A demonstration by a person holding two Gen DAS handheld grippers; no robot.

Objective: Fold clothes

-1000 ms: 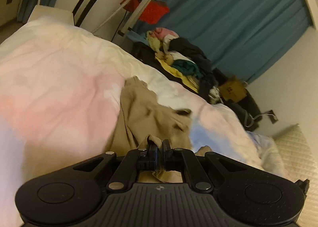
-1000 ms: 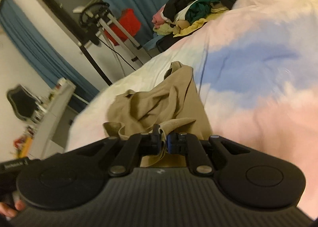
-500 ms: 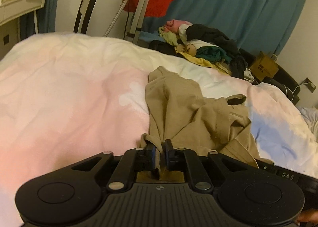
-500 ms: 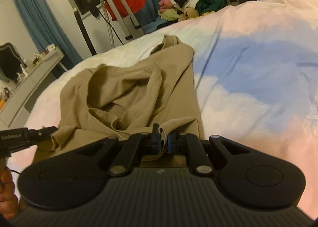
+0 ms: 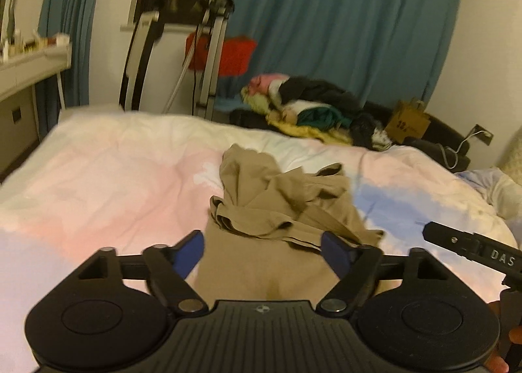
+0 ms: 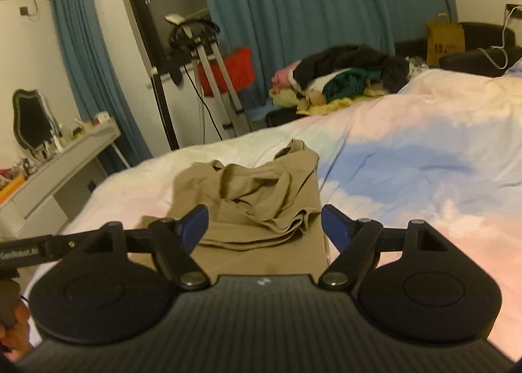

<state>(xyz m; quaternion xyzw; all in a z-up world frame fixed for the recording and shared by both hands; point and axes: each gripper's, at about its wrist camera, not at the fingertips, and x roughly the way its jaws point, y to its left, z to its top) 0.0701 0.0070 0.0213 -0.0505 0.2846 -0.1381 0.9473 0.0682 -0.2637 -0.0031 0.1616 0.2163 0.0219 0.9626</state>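
A garment [image 5: 277, 206] is lying bunched on the bed [image 5: 107, 177], near its middle, with its near part spreading flat toward the cameras. The left hand-held gripper [image 5: 262, 250] is hanging just over that flat near part, its jaws standing wide apart and touching nothing. The right hand-held gripper [image 6: 264, 226] is sitting just to the right of the left one, likewise spread over the garment's near edge. Behind the bed's far right corner, a pile of clothes [image 5: 313, 112] is resting. A shelf [image 6: 62, 157] is standing off the bed's left side, and curtains [image 5: 342, 23] are hanging behind everything.
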